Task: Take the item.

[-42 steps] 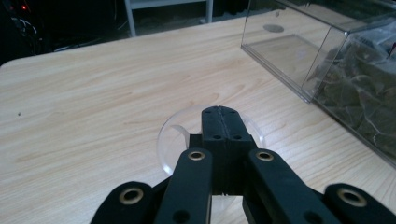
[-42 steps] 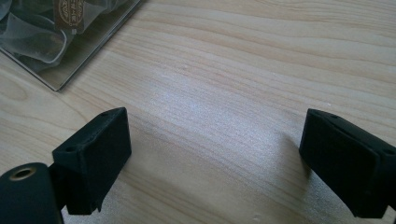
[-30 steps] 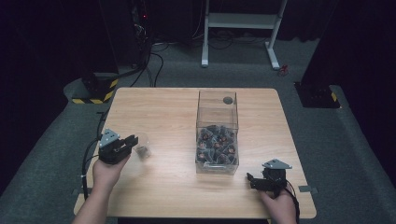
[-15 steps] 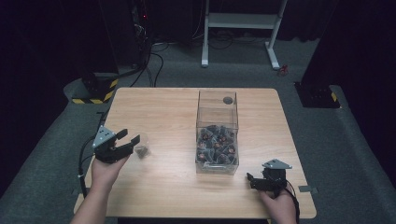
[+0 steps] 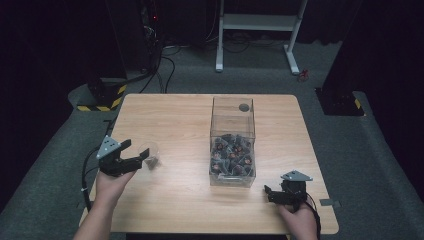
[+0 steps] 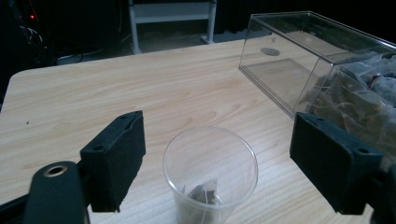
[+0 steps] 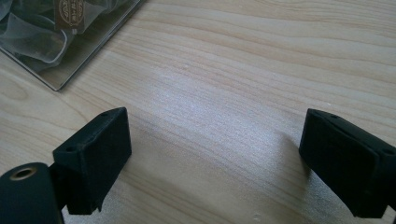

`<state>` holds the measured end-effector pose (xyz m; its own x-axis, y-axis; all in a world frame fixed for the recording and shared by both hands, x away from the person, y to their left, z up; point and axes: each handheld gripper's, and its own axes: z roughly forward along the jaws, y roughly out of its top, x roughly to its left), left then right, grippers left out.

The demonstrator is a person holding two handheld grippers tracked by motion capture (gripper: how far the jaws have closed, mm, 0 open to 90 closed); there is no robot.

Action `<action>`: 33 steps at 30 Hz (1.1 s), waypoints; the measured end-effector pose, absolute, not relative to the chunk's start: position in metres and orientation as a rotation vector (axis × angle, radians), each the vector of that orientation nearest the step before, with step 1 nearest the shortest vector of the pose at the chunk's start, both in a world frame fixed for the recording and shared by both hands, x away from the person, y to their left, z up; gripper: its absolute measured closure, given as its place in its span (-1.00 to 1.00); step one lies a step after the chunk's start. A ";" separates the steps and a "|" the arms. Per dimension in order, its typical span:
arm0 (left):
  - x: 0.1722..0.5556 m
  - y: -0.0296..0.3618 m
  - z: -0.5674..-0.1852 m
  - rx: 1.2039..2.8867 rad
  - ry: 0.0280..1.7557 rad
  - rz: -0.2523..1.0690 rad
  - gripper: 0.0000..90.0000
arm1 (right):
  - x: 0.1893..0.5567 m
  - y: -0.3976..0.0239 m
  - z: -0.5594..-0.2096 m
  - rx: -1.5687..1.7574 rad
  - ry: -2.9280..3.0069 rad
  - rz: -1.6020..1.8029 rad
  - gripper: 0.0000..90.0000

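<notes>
The cup (image 6: 210, 175) stands upright on the table (image 5: 180, 120), left of the box (image 5: 232, 142) and well apart from it, with one tea bag (image 6: 203, 192) lying at its bottom. The left tongs (image 5: 134, 161) sit around the cup with their jaws spread wide; they have just been opening, and the pads clear the cup wall on both sides, so nothing is gripped. The clear box stands mid-table, its near half heaped with tea bags, its far half bare. The right tongs (image 5: 270, 194) rest low over bare wood just beside the box's near right corner, jaws apart and holding nothing.

The step in hand looks like letting go of the cup after setting it down. Next, I judge, the left tongs should back straight off without nudging the light cup, and one pair of tongs should go over the box's open top to pinch another bag.
</notes>
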<state>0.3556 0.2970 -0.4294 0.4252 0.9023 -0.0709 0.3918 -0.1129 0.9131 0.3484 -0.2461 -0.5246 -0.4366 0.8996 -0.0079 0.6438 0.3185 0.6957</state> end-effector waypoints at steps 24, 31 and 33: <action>0.328 0.327 -0.484 1.831 1.300 0.564 -0.66 | 0.348 -0.246 -0.525 1.371 2.195 0.883 -0.80; 0.318 0.326 -0.511 1.930 1.347 0.561 -0.66 | 0.348 -0.246 -0.525 1.373 2.195 0.883 -0.80; 0.316 0.326 -0.514 1.943 1.356 0.568 -0.67 | 0.348 -0.246 -0.525 1.373 2.195 0.883 -0.80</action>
